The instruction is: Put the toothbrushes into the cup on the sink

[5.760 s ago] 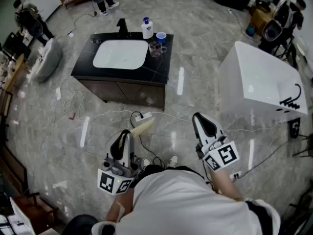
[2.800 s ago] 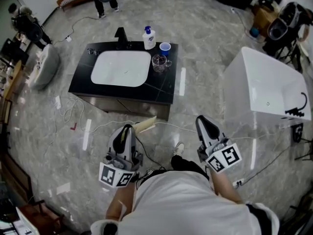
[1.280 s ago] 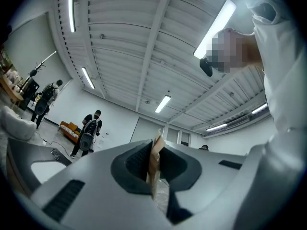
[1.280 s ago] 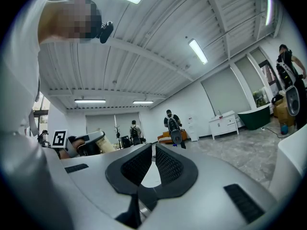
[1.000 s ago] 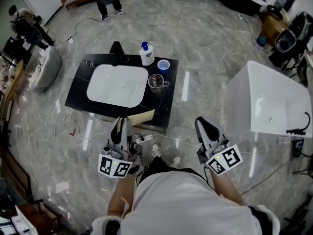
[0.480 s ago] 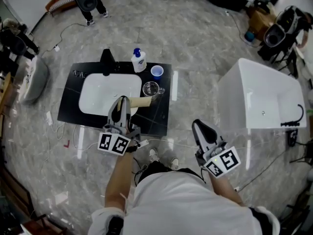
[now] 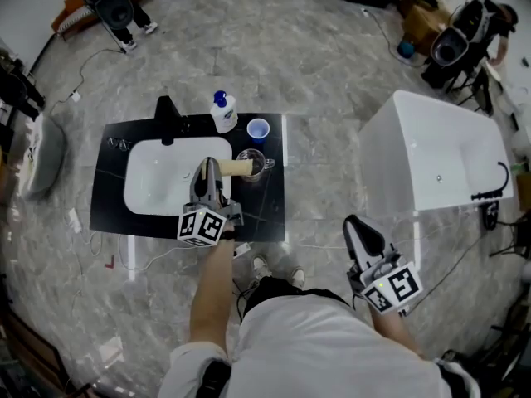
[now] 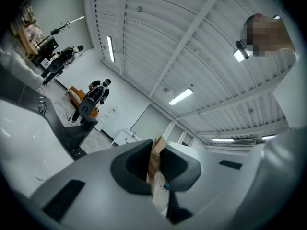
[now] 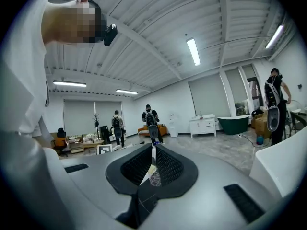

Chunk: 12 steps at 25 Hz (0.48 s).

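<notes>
A black sink counter point(image 7: 264, 214) holds a white basin point(image 7: 162, 181) and a clear glass cup point(image 7: 255, 163) at the basin's right. My left gripper point(image 7: 208, 167) hangs over the basin's right edge, shut on a flat tan toothbrush pack point(image 7: 236, 168). The pack sticks out to the right, and its far end reaches the glass cup's rim. In the left gripper view the pack point(image 8: 154, 174) is pinched between the dark pads of the left gripper point(image 8: 156, 163). My right gripper point(image 7: 359, 227) is held low by my right side, away from the sink. Its jaws point(image 9: 152, 159) are closed, with only a thin pale sliver between them that I cannot identify.
A blue cup point(image 7: 258, 128), a soap pump bottle point(image 7: 222, 113) and a black faucet point(image 7: 166, 110) stand along the counter's far edge. A white bathtub point(image 7: 440, 164) sits to the right. Cables lie on the floor in front of the counter. People and equipment stand far off.
I have walked up to the sink. My left gripper carried the tan pack forward over the counter to the glass cup. My right gripper dropped back toward my right side.
</notes>
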Tool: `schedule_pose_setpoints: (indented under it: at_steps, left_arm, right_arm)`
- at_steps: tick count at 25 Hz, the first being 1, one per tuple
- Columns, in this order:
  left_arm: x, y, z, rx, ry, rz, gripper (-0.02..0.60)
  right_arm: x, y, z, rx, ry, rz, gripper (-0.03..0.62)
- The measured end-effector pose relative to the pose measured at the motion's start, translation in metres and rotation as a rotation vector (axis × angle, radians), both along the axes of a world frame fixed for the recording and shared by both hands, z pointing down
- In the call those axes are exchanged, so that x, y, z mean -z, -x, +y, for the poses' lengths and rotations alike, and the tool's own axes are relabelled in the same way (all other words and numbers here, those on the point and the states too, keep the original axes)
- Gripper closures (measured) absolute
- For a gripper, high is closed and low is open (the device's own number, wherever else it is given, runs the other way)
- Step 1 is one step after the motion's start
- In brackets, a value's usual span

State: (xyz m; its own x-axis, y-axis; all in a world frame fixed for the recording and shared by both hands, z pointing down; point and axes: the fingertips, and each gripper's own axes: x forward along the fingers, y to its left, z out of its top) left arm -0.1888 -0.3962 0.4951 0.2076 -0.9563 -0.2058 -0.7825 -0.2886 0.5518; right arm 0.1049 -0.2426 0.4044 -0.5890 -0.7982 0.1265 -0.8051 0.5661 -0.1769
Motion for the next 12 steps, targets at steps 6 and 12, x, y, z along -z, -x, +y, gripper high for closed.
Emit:
schedule_pose_setpoints:
  at_steps: [6, 12]
  left_arm:
    - [-0.049, 0.007, -0.024, 0.011, 0.079, 0.061, 0.563]
    - [-0.078, -0.004, -0.036, -0.016, 0.135, 0.092, 0.563]
  right_arm:
    - [-0.003, 0.003, -0.007, -0.021, 0.013, 0.019, 0.545]
    - [-0.004, 0.003, -0.008, -0.028, 0.02, 0.023, 0.545]
